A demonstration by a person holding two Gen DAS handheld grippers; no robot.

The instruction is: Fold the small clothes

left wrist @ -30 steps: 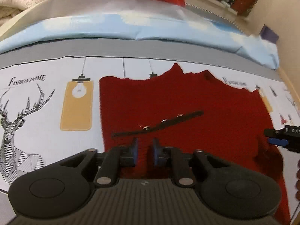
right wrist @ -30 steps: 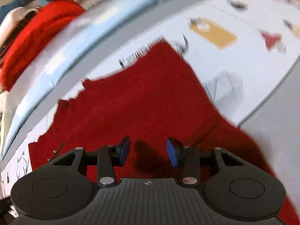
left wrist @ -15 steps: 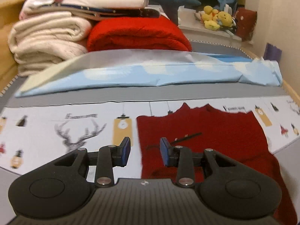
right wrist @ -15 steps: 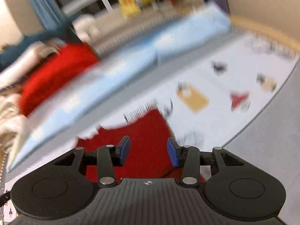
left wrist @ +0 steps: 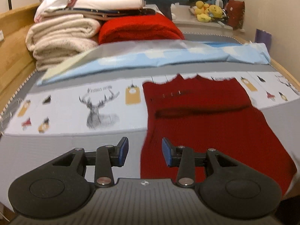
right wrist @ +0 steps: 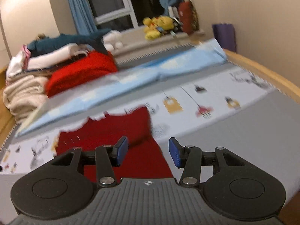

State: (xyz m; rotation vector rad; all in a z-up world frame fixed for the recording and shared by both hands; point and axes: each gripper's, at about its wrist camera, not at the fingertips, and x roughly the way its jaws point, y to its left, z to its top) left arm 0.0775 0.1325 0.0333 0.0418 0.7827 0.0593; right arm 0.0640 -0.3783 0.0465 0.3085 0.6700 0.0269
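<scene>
A dark red knitted garment (left wrist: 202,120) lies flat on the printed white mat (left wrist: 75,108), its far part folded over the rest, with a black strap across the top. My left gripper (left wrist: 144,152) hovers above the garment's near left edge, jaws opening, nothing between the blue pads (left wrist: 123,151). In the right wrist view the same garment (right wrist: 120,136) lies ahead and left. My right gripper (right wrist: 149,151) is raised over its near right edge, jaws opening and empty.
A folded light-blue sheet (left wrist: 168,56) lies behind the mat. Stacked cream blankets (left wrist: 61,37) and a red blanket (left wrist: 138,28) sit at the back left. Wooden bed rails (right wrist: 266,75) border the sides. Plush toys (right wrist: 157,26) rest on the windowsill.
Both grippers have pulled back and risen away from the red garment, so more of the bed shows. Their jaws have widened. The garment stays on the mat.
</scene>
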